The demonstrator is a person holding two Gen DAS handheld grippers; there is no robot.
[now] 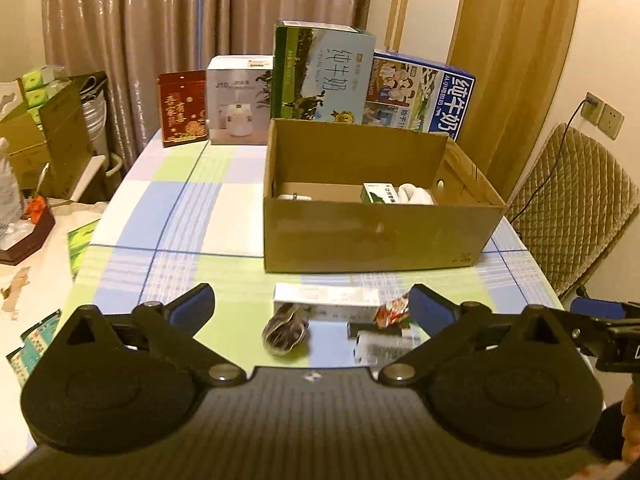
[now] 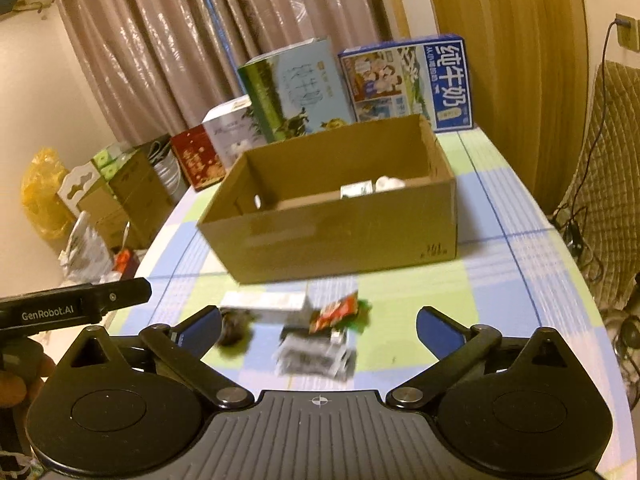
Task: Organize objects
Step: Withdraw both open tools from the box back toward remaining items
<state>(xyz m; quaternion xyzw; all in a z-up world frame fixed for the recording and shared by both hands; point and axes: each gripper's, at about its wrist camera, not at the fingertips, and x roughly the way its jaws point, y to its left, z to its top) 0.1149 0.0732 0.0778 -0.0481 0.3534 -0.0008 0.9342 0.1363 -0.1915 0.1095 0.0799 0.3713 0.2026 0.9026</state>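
Cardboard box: centre of table, far of the small items.
Small items: near edge, before the box.
Milk cartons: behind the box.

You're in a home dining room: a checked tablecloth on the table, long curtains behind it, a padded chair, milk cartons and stacked household boxes.

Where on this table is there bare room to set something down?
Bare tablecloth lies left of the cardboard box, in front of the red box. Crowded: the small items before the box, between the open left tongs.
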